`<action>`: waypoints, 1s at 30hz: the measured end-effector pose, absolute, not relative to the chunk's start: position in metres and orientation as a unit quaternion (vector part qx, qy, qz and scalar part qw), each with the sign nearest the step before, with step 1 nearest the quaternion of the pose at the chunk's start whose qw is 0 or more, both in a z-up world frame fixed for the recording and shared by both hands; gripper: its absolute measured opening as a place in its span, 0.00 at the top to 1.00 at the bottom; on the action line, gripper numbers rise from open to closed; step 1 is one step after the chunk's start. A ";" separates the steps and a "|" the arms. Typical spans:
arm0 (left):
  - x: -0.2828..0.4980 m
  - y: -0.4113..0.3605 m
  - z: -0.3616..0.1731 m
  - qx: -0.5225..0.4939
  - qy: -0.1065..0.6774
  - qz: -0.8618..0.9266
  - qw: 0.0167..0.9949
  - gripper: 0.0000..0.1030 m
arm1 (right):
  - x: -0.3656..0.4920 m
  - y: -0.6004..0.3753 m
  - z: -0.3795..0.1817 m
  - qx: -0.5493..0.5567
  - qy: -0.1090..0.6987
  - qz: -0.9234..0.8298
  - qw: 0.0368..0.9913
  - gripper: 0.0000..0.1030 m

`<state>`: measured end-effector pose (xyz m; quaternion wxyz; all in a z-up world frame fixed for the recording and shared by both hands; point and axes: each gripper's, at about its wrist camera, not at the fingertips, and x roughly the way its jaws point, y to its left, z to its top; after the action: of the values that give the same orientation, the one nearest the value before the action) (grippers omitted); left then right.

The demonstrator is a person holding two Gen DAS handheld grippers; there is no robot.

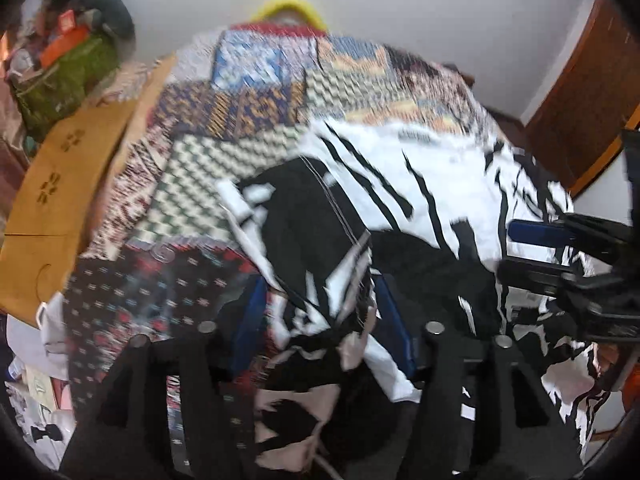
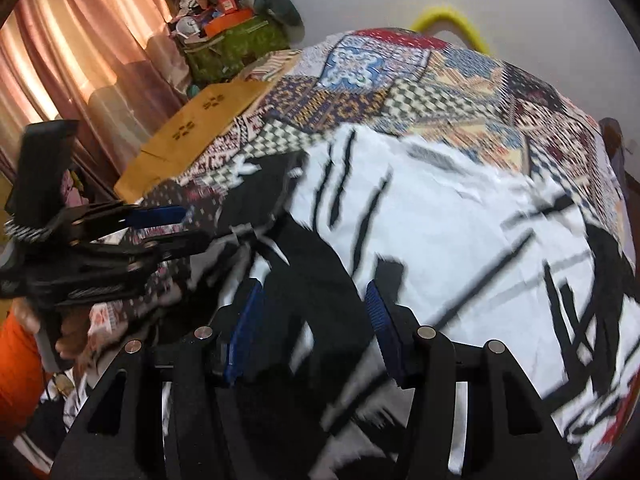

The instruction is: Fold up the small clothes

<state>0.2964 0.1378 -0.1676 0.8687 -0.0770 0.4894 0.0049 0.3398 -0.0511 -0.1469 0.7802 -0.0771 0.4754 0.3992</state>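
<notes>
**Both grippers working one garment**

While lying on the patchwork-patterned bedspread [image 1: 256, 92], the black-and-white streaked cloth garment [image 1: 400, 184] is bunching between the left gripper's [image 1: 320, 320] parted jaws, probably just released.

Right wrist view: the right gripper [image 2: 312, 320] is standing half-open astride a raised black fold; whether it is pinching is unclear.

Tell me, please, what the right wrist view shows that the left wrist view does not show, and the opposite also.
Only the right wrist view shows the pink curtains and an orange sleeve beside the left gripper.

Only the left wrist view shows the brown wooden door and white bags beside the bed.

Both show the black-and-white shirt on the patchwork bedspread, the brown paper bag, the green bag, a yellow curved thing, and the other gripper; the right gripper has shirt cloth between its jaws.
</notes>
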 end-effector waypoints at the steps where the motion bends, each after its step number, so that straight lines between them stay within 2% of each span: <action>1: 0.295 0.147 -0.163 -0.083 0.481 0.010 0.873 0.42 | 0.342 -0.044 -0.146 -0.079 0.475 0.401 0.779 0.51; 5: 0.299 0.176 -0.167 -0.082 0.469 0.049 0.878 0.39 | 0.356 -0.012 -0.151 -0.091 0.481 0.407 0.771 0.51; 17: 0.341 0.224 -0.245 -0.133 0.523 0.053 0.840 0.39 | 0.414 0.078 -0.205 -0.102 0.530 0.412 0.734 0.51; 20: 0.343 0.221 -0.248 -0.133 0.520 0.045 0.842 0.39 | 0.420 0.088 -0.214 -0.093 0.535 0.418 0.728 0.70; 22: 0.343 0.221 -0.249 -0.135 0.520 0.043 0.842 0.39 | 0.419 0.091 -0.217 -0.085 0.535 0.423 0.726 0.91; 25: 0.344 0.223 -0.250 -0.145 0.523 0.045 0.839 0.39 | 0.410 0.089 -0.211 -0.092 0.508 0.432 0.739 0.95; 30: 0.338 0.222 -0.240 -0.153 0.516 0.048 0.842 0.39 | 0.395 0.068 -0.185 -0.104 0.460 0.427 0.772 0.96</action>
<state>0.3375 0.2217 -0.2396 0.8415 -0.1534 0.5158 0.0477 0.3946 0.0677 -0.1853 0.7718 -0.1037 0.4598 0.4267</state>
